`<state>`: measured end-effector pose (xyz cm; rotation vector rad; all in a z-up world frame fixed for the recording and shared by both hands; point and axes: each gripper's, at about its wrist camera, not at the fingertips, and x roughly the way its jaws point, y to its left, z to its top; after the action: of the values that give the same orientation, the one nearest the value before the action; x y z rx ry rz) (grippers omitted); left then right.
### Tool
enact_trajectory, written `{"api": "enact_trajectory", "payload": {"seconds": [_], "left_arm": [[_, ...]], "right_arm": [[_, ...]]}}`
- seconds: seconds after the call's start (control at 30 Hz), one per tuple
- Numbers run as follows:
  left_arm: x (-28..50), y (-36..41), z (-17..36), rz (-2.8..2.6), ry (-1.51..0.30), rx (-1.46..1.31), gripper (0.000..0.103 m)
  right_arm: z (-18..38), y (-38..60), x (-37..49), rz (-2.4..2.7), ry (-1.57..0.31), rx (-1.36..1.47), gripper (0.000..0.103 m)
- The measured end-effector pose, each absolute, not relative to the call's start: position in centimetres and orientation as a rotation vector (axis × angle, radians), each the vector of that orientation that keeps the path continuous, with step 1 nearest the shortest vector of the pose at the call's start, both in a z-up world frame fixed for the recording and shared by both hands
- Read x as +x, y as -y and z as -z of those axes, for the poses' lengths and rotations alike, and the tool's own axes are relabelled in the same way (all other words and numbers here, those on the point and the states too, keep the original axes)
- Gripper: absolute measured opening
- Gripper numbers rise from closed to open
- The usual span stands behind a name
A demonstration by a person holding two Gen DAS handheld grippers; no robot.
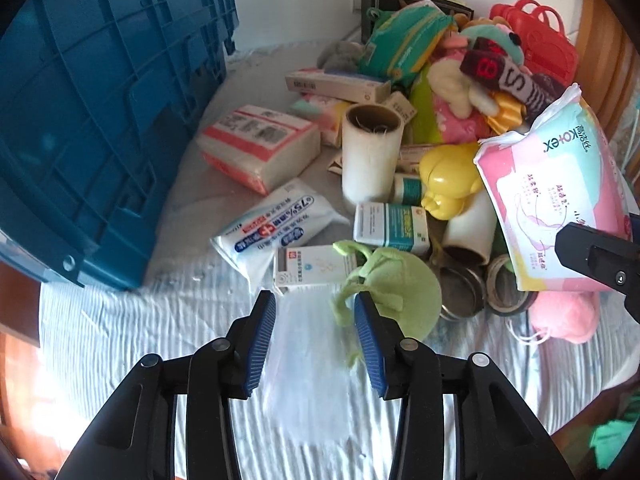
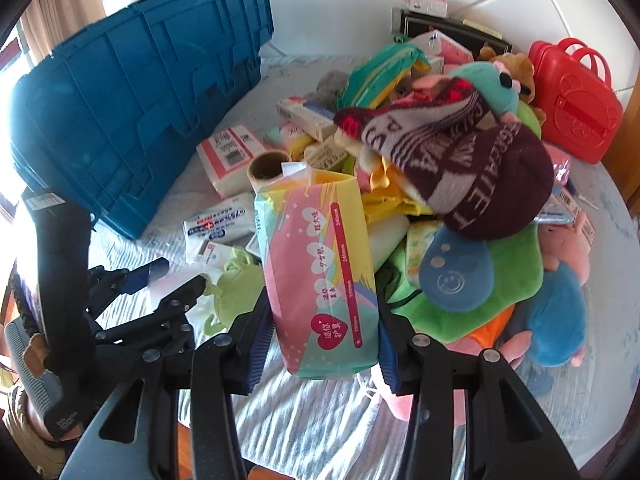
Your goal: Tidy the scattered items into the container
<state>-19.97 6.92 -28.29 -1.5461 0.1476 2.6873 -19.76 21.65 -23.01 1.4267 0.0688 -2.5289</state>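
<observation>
A blue plastic crate stands at the left of the bed; it also shows in the right wrist view. A pile of scattered items fills the middle and right. My right gripper is shut on a pink, yellow and teal sanitary pad pack, held upright above the sheet; the pack also shows in the left wrist view. My left gripper is open and empty, low over the sheet, just in front of a green plush toy and a small white box.
In the pile lie a lint roller, a wipes pack, a tissue pack, a yellow duck case, medicine boxes, a dark knitted hat, plush toys and a red toy case. A white padded headboard is behind.
</observation>
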Motion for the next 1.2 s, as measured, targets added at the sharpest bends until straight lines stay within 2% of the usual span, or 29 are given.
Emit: {"api": "enact_trajectory", "payload": {"seconds": [0.1, 0.17, 0.2, 0.47, 0.57, 0.63, 0.7, 1.0, 1.17, 1.2], "left_arm": [[-19.8, -7.0, 28.4, -2.695, -0.146, -1.537, 0.041], [-19.7, -7.0, 27.8, -2.715, -0.144, -1.508, 0.023], [-19.7, -7.0, 27.5, -2.718, -0.145, -1.498, 0.002], [-19.5, -6.4, 27.6, -2.694, -0.151, -1.531, 0.000], [-19.0, -5.6, 28.3, -2.661, -0.119, -1.579, 0.010], [-18.0, -5.1, 29.1, -2.654, -0.121, -1.602, 0.028], [-16.8, -4.9, 29.9, -2.642, -0.123, -1.625, 0.035], [-13.8, -5.3, 30.1, -2.632, -0.138, -1.612, 0.054], [-12.8, -3.6, 28.3, -2.638, -0.084, -1.576, 0.058], [-12.3, -3.4, 27.9, -2.634, -0.087, -1.557, 0.065]], "right_arm": [[23.3, -21.8, -19.8, 2.526, -0.067, 1.434, 0.045], [23.2, -22.0, -19.8, 2.530, -0.064, 1.432, 0.045], [23.1, -22.1, -19.8, 2.535, -0.061, 1.428, 0.045], [22.8, -21.5, -19.7, 2.533, -0.067, 1.414, 0.045], [23.2, -21.2, -19.4, 2.516, -0.066, 1.425, 0.045], [23.7, -21.1, -19.1, 2.506, -0.057, 1.434, 0.045], [24.6, -20.9, -18.6, 2.489, -0.045, 1.456, 0.045], [28.3, -19.8, -15.6, 2.412, -0.039, 1.555, 0.045], [29.7, -19.0, -14.2, 2.375, -0.042, 1.587, 0.045], [30.0, -18.8, -13.9, 2.376, -0.045, 1.593, 0.045]]}}
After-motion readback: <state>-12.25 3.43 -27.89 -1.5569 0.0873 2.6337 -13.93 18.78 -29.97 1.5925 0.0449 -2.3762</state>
